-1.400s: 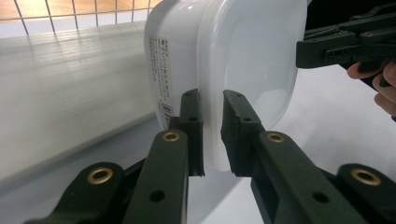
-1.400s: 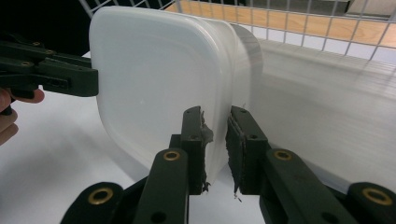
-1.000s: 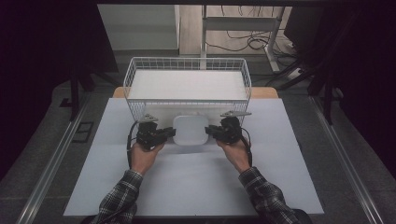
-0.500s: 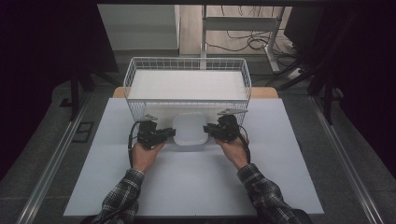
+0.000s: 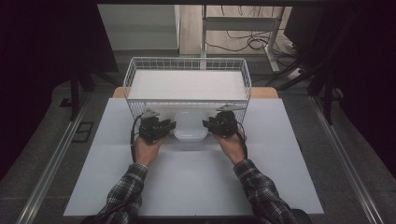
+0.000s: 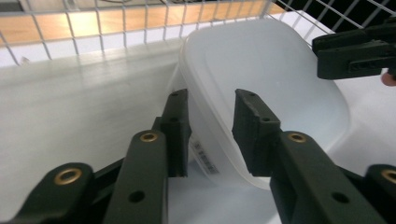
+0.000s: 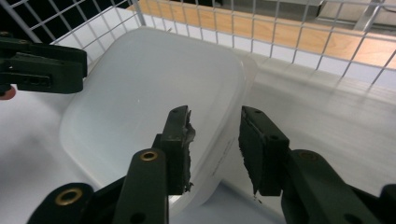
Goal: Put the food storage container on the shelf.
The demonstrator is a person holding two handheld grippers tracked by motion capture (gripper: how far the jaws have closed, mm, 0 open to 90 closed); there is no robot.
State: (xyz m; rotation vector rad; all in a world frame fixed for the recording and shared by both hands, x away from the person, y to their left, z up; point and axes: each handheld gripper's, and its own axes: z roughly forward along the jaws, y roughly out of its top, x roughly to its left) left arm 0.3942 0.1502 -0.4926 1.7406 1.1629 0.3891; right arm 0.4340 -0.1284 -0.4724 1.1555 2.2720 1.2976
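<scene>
Since a second ago our grippers have carried the tub (image 5: 190,126) slightly toward the basket (image 5: 187,65), at mid-frame. We see the left gripper (image 6: 210,123) and right gripper (image 7: 215,140) each part-open astride a tub wall, seemingly touching, not clamped.

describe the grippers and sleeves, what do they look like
Both grippers, left and right, are black, with brass-coloured rivets on the jaw links, a grey three-cornered plate on top and a trailing black cable. The person's sleeves are dark plaid.
</scene>
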